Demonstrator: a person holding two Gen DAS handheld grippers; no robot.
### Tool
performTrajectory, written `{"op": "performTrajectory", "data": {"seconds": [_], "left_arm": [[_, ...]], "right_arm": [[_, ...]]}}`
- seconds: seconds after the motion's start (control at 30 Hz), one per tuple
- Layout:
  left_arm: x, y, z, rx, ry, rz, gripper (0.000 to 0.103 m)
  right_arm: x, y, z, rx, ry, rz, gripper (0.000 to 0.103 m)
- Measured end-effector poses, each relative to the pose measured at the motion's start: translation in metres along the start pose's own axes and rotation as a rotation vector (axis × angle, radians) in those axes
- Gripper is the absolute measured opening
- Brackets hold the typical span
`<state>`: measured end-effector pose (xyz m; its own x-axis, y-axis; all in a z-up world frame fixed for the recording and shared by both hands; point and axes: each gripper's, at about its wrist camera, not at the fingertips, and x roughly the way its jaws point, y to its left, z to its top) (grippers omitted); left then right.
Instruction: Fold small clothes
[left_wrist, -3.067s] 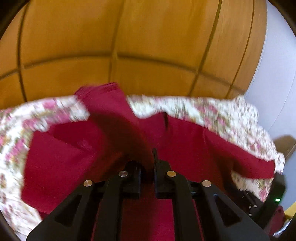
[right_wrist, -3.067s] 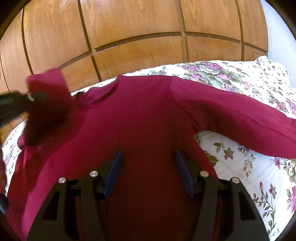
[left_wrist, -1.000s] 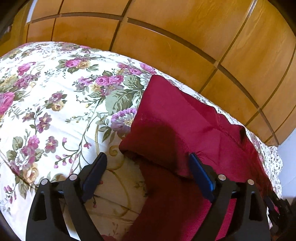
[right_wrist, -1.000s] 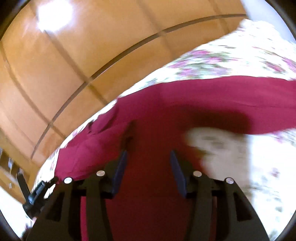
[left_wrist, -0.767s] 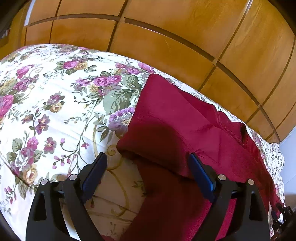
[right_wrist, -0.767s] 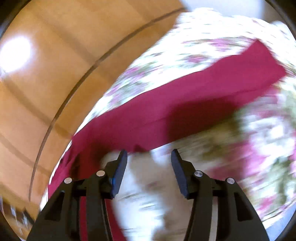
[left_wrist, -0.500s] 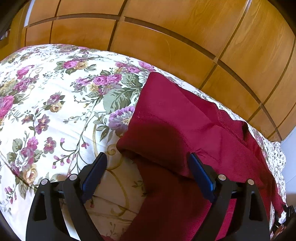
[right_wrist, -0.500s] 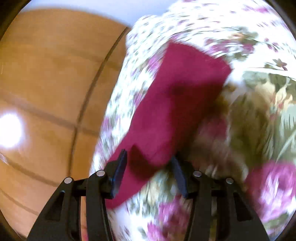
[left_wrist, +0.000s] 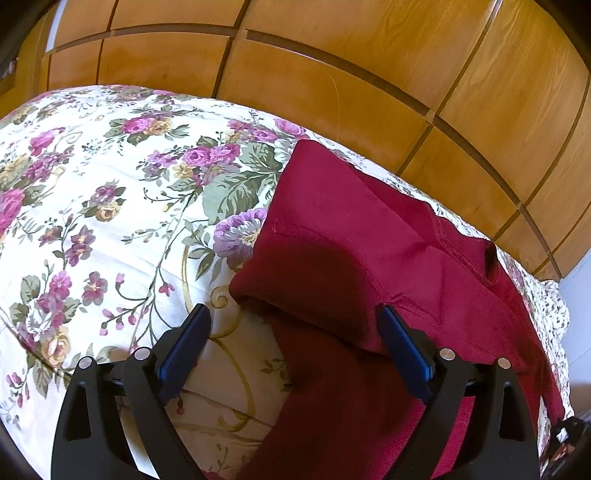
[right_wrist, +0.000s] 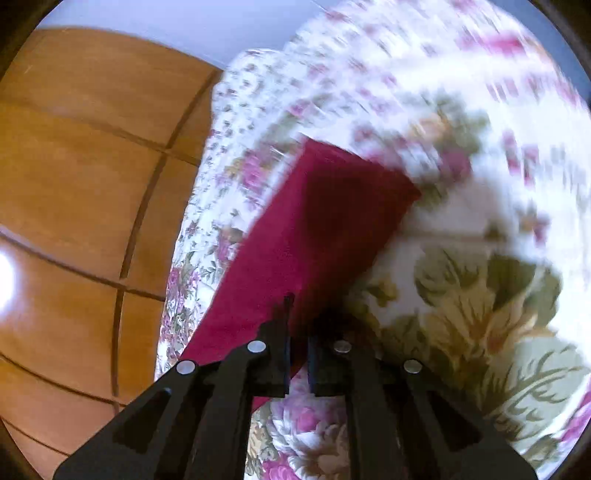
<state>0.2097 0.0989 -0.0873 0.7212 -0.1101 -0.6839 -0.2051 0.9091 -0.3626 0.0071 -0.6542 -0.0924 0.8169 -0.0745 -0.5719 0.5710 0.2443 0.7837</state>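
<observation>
A dark red long-sleeved top (left_wrist: 373, 258) lies on a floral bedspread (left_wrist: 110, 206), with one sleeve folded over its body. My left gripper (left_wrist: 295, 328) is open and empty, its blue pads on either side of the folded sleeve's near edge. In the right wrist view the other red sleeve (right_wrist: 325, 221) stretches away over the bedspread (right_wrist: 461, 288). My right gripper (right_wrist: 297, 332) is shut on this sleeve's near edge. That view is blurred by motion.
A wooden panelled wall (left_wrist: 369, 74) runs behind the bed and shows in the right wrist view (right_wrist: 74, 184) at the left. A pale wall (right_wrist: 166, 26) is above it. The bed's far edge lies close to the panelling.
My left gripper let go of the sleeve it had folded over and has stayed still, open. My right gripper swung right along the other sleeve and closed on its edge.
</observation>
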Motion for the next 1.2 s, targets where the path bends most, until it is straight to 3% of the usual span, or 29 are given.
{"op": "performTrajectory", "data": {"seconds": [0.2, 0.33, 0.53, 0.7, 0.97, 1.2], "left_arm": [[0.000, 0.000, 0.000, 0.002, -0.003, -0.012, 0.094], [-0.004, 0.003, -0.001, -0.014, -0.023, -0.041, 0.094], [-0.009, 0.008, -0.002, -0.033, -0.035, -0.074, 0.094], [-0.011, 0.012, -0.002, -0.051, -0.042, -0.101, 0.094], [-0.012, 0.014, -0.003, -0.064, -0.045, -0.121, 0.094], [-0.013, 0.015, -0.004, -0.069, -0.044, -0.128, 0.095]], "right_arm": [[-0.016, 0.049, -0.003, -0.126, -0.061, -0.022, 0.006], [-0.042, 0.114, -0.016, -0.328, -0.141, -0.027, 0.006], [-0.055, 0.211, -0.073, -0.600, -0.208, 0.018, 0.006], [-0.051, 0.269, -0.135, -0.790, -0.202, 0.075, 0.006], [-0.022, 0.318, -0.235, -0.968, -0.087, 0.187, 0.006], [0.029, 0.319, -0.343, -1.112, 0.145, 0.268, 0.010]]}}
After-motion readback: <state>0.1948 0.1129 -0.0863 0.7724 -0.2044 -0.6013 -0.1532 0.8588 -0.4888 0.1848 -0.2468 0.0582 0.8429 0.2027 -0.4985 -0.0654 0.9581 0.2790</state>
